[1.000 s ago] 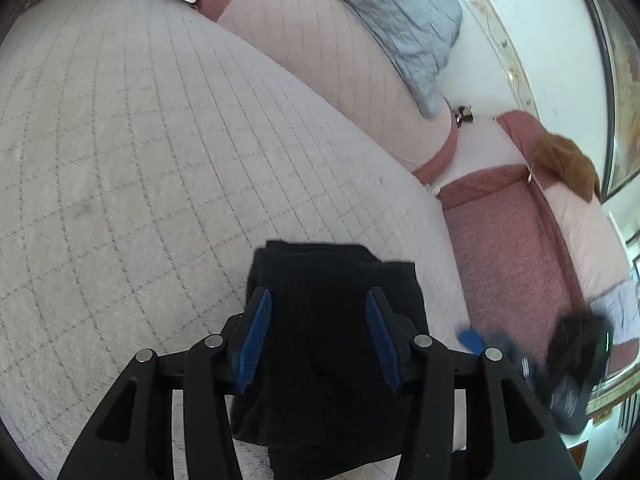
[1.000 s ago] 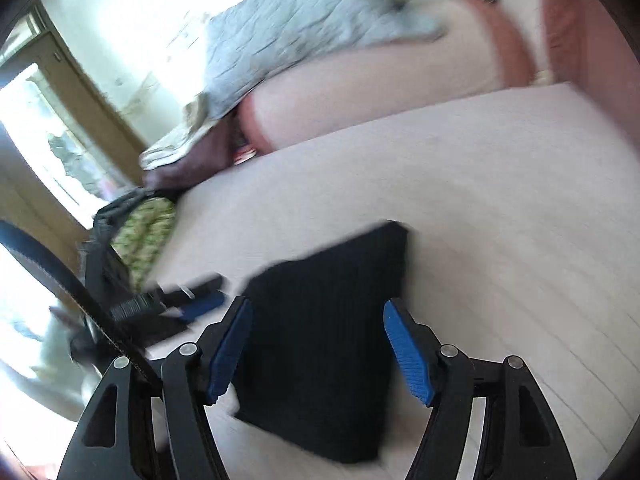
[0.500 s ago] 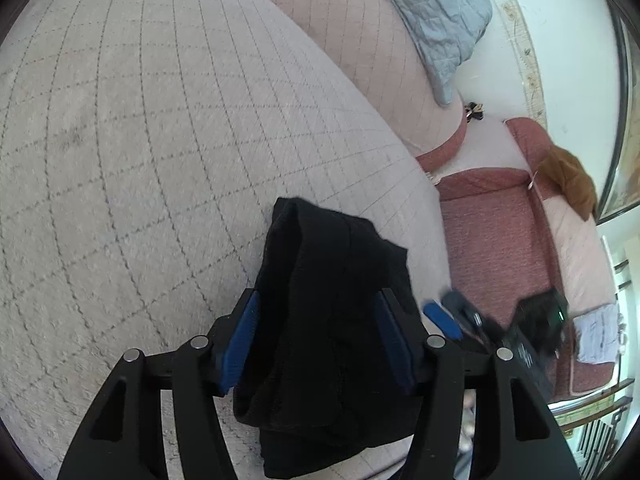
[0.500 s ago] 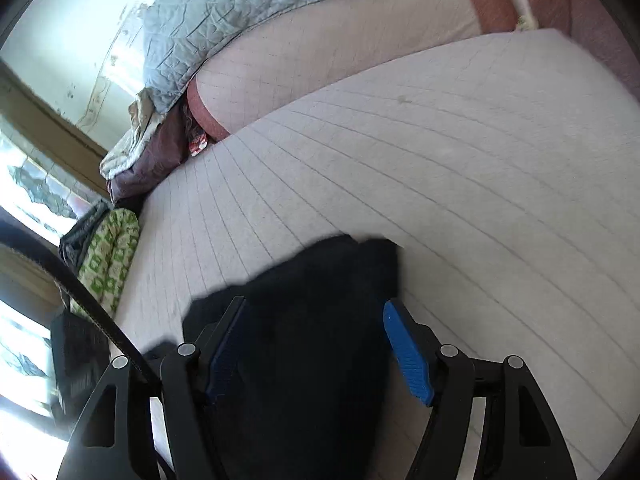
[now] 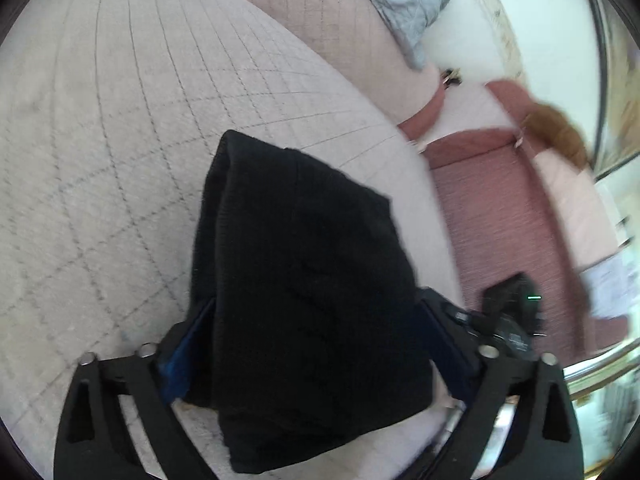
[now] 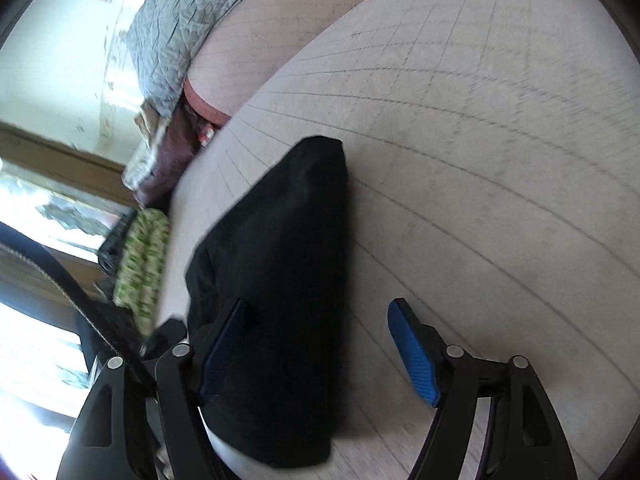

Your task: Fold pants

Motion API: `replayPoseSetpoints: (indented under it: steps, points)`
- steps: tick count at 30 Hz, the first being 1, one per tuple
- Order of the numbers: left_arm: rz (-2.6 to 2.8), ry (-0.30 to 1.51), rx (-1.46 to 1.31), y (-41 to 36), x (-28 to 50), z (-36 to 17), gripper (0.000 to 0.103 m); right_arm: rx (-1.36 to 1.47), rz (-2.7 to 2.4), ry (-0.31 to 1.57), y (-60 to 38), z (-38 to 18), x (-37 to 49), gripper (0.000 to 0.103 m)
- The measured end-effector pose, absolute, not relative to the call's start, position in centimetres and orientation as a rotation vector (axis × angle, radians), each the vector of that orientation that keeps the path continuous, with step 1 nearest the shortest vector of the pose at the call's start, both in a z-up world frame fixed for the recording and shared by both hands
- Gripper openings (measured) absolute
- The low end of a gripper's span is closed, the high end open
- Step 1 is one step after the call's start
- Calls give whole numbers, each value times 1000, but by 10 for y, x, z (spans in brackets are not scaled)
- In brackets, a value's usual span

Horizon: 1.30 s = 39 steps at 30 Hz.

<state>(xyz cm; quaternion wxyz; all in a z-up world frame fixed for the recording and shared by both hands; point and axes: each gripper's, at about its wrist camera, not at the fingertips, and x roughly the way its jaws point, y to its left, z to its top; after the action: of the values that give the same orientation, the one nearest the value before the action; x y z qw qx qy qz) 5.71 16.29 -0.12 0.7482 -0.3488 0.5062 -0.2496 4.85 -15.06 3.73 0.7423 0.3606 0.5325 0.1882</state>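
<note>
Pale quilted bed cover (image 5: 120, 128); folded black pants (image 5: 304, 280) lie directly on it.

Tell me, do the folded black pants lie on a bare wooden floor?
No, the folded black pants lie on a pale quilted cover.

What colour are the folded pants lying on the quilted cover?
Plain black folded pants; clearest in the left wrist view.

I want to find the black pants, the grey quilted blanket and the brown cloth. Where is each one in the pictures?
black pants (image 5: 304, 280): left wrist view, middle of the folded bundle.
grey quilted blanket (image 6: 176, 36): right wrist view, middle of its crumpled surface.
brown cloth (image 5: 560, 128): left wrist view, middle of the heap on the red seat.
</note>
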Motion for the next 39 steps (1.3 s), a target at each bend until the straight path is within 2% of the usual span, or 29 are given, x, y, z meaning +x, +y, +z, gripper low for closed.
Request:
replayPoseSetpoints:
  steps: [4,9,10,11,13,17,24,29,32,36,39]
  points:
    - [-529,1104,-866,172,69,-8,103,831,498,1174,-141,26,71,81]
    - [-520,1075,-537,124,68,7,101,793,559,1139,-130,24,72,78]
    - [-539,1074,-494,115,66,12,89,780,555,1141,-129,25,71,72]
    - [-565,1079,-479,110,64,15,67,771,555,1142,-128,27,71,68]
    - [-651,1124,-529,104,68,14,38,784,557,1132,-130,29,70,55]
    - [-635,1100,-493,97,74,24,38,778,561,1108,-131,41,72,44]
    - [-604,1077,-509,96,133,46,39,710,540,1026,-136,72,110,40]
    - [-561,1096,-516,89,126,42,39,739,528,1042,-148,59,122,39]
    - [-522,1112,-551,97,110,32,37,738,544,1084,-148,50,119,44]
    - [-395,1152,-593,118,102,12,37,780,519,1083,-152,49,120,68]
    - [-381,1164,-639,135,98,4,38,768,475,1090,-158,45,116,69]
